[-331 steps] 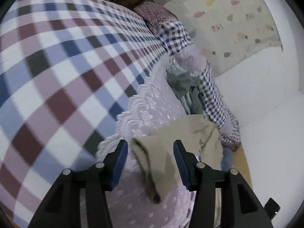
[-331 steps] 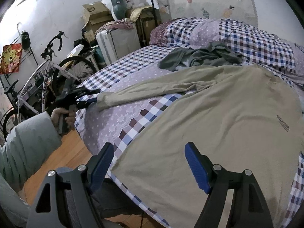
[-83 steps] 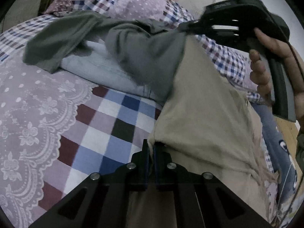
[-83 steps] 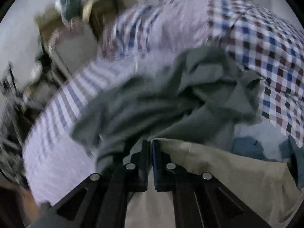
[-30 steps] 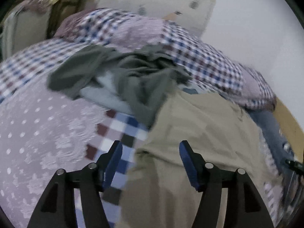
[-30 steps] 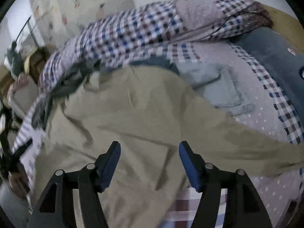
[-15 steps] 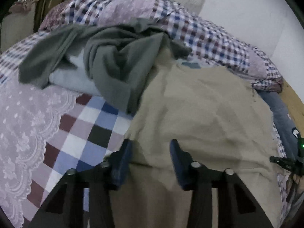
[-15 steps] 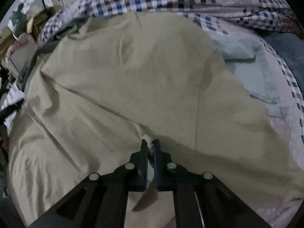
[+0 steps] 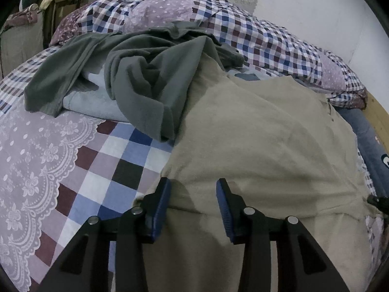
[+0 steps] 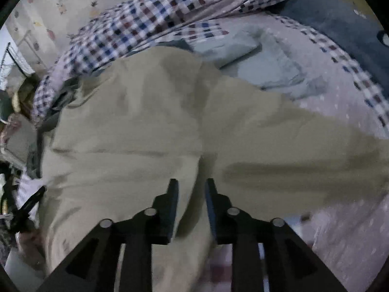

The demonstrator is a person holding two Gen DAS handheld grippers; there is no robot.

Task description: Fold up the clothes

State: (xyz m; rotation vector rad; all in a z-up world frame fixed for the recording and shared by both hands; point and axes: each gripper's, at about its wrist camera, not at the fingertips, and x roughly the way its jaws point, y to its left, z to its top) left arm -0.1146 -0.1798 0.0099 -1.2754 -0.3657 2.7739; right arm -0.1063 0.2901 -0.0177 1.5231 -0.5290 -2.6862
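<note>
Both sets of jaws are apart and holding nothing: the left gripper [image 9: 193, 196] has a wide gap straddling the near-left edge of the khaki shirt [image 9: 262, 131], and the right gripper [image 10: 190, 196] has a narrower gap, with a raised crease of the same shirt running between its fingers. That shirt lies spread across the bed [image 9: 36, 160], and its far-left edge touches the rumpled grey garment [image 9: 150, 73], which partly overlaps it. A pale blue folded piece [image 9: 97, 102] sits under that grey one, and the checked quilt [image 9: 255, 39] is bunched along the wall side. From the right wrist view the shirt looks doubled over already, with a sleeve or side panel trailing off to the right over the dotted sheet; that frame is motion-blurred, so I can't read the exact layers. My read is that you're between folds: one fold laid, the next grasp being lined up. Your next move needs both jaws to pinch the near edge with every layer caught, left on the corner, right on the crease, and the lift should be even so the fold stays square. Keep clear of the grey garment, or you'll drag it along.
</note>
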